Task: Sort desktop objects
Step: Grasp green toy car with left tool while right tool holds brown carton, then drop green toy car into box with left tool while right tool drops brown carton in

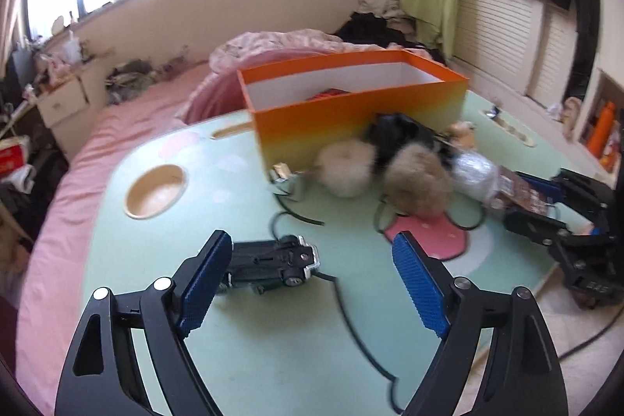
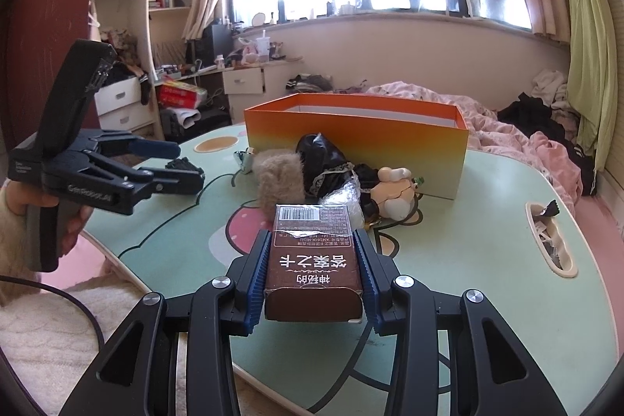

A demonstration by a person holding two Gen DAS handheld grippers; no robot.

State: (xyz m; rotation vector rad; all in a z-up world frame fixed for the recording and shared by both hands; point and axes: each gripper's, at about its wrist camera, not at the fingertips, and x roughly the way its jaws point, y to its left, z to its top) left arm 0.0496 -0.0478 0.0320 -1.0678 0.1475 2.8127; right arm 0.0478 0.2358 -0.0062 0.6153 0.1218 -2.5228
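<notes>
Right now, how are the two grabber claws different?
The right gripper is shut on a brown box, while the left gripper stands open and grips nothing. The toy car lies on the table by the left gripper's finger; the right gripper's box is up off the table. Both have blue pads and black arms.

Bare tabletop (image 1: 241,346) lies open ahead of the left gripper (image 1: 312,283), save a toy car (image 1: 273,266) by its left finger. Beyond, a clutter of pompoms (image 1: 417,182) (touching one another) blocks the box (image 1: 351,119) front wall; the box top stands open.
</notes>
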